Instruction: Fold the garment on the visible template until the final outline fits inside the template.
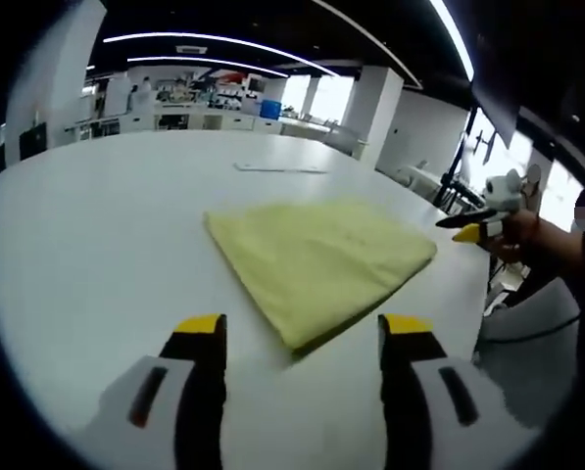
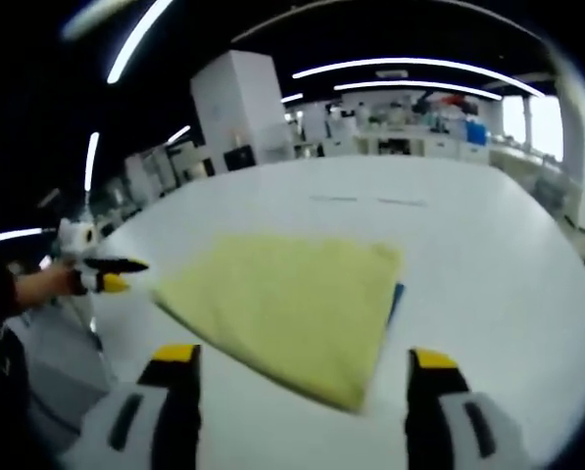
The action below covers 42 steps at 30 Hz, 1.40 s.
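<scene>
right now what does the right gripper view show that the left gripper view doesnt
Right gripper view: a blue edge peeking out beside the yellow cloth.

Left gripper view: a thin flat strip lying on the table beyond the cloth.

Both: the folded cloth flat on the white table, that view's own open tongs, left and right, with nothing in them, and the other tongs at the side.
</scene>
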### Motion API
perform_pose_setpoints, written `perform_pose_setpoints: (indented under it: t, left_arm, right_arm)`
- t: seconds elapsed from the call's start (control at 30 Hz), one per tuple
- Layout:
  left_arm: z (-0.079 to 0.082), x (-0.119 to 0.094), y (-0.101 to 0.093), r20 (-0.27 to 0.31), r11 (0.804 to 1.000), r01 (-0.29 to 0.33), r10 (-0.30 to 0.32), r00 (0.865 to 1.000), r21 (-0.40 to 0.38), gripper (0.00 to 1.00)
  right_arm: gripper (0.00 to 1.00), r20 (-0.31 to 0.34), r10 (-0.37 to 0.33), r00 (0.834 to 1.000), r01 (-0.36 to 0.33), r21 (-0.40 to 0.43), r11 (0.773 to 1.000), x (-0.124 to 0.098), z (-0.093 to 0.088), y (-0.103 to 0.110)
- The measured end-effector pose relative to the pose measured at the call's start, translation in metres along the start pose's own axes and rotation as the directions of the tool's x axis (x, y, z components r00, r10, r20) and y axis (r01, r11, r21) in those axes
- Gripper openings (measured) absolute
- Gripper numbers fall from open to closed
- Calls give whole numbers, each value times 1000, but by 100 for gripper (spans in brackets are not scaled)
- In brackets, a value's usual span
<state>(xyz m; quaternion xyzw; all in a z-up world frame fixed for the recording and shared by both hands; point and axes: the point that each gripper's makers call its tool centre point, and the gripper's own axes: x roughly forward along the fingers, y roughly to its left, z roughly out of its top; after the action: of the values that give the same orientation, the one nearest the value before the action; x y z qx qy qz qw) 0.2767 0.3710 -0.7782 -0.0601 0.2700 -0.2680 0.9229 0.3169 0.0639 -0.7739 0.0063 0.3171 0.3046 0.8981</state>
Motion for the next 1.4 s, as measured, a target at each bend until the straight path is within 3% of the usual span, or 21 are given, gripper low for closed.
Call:
perform_pose_setpoints:
  t: [0.2, 0.5, 0.8, 1.07, 1.4]
  left_arm:
    - [17, -7, -12, 39, 1000, -4, 4, 999, 0, 83]
    - [28, -18, -23, 62, 1000, -12, 12, 998, -10, 99]
    - [26, -34, -22, 73, 998, -56, 57, 996, -6, 99]
    - [22, -42, -13, 69, 995, -102, 102, 992, 3, 99]
    - [21, -47, -12, 69, 994, -108, 108, 992, -4, 99]
  right_arm:
    - [99, 41, 26, 999, -25, -27, 999, -12, 19, 15]
    - [99, 63, 34, 997, -29, -75, 997, -32, 31, 34]
    - [99, 45, 19, 999, -16, -59, 998, -43, 14, 45]
    - [96, 22, -11, 1000, 12, -45, 999, -46, 1, 41]
    - [95, 7, -39, 999, 39, -40, 998, -50, -6, 37]
